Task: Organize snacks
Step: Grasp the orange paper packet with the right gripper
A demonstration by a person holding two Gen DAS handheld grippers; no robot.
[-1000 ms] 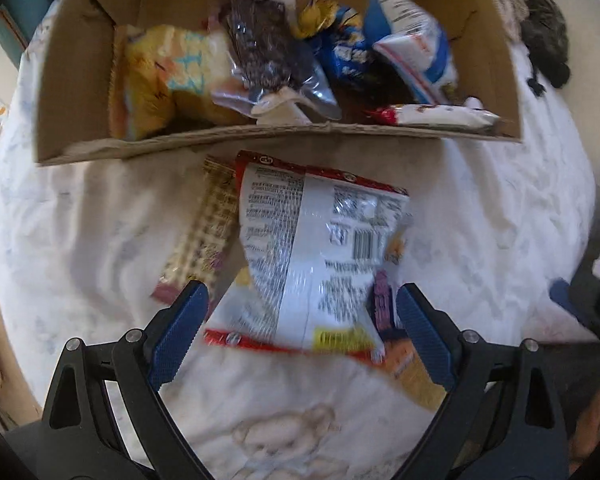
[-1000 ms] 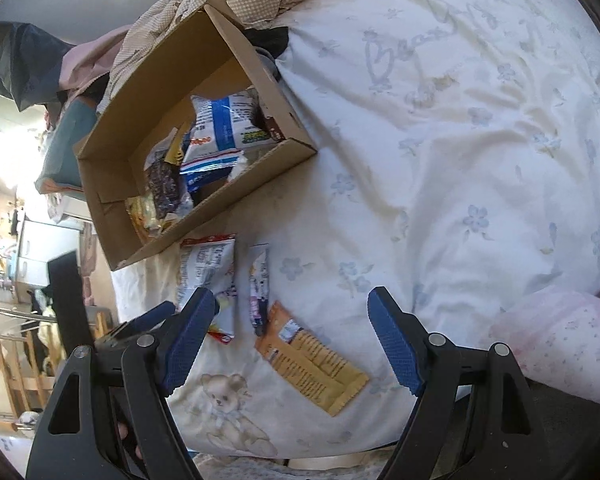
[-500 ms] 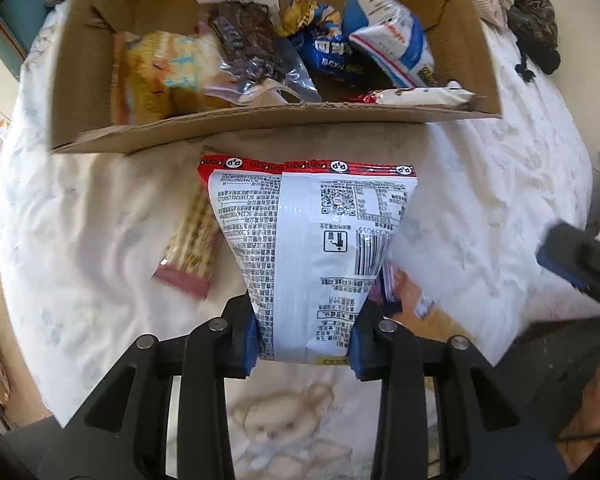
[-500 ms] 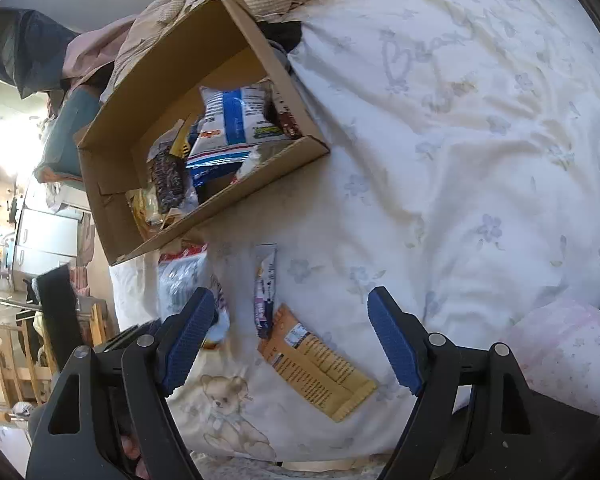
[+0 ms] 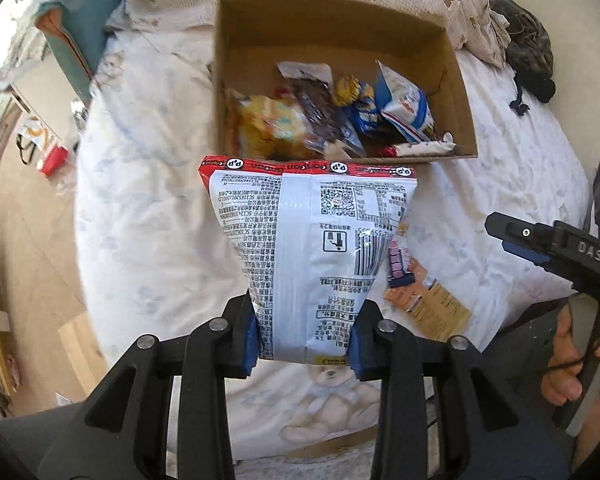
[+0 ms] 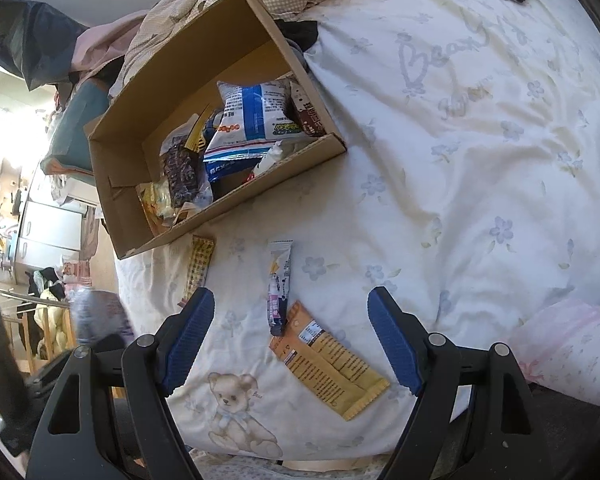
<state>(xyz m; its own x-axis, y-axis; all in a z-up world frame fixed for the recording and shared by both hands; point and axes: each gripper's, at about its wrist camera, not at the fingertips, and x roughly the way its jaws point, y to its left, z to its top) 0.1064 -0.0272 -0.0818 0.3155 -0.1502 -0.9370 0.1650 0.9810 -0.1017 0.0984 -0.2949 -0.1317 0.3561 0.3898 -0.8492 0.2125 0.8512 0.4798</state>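
1. Left wrist view: the left gripper [image 5: 303,344] pinches the bottom of a white snack bag with a red top edge [image 5: 312,256] (printed back side showing), up off the bed.
2. Its red edge sits in front of the cardboard box [image 5: 462,92], which has snacks inside.
3. Right wrist view: the right gripper [image 6: 290,340] is wide open and holds nothing.
4. Under it, an orange packet [image 6: 332,364] and a thin stick packet [image 6: 278,280] lie on the flowery sheet [image 6: 480,160]; a yellow bar [image 6: 198,266] lies near the box.

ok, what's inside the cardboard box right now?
The brown cardboard box holds a blue-and-white pouch, a clear bag of dark snacks, a yellow packet and a white stick pack. Anything beneath them is covered.
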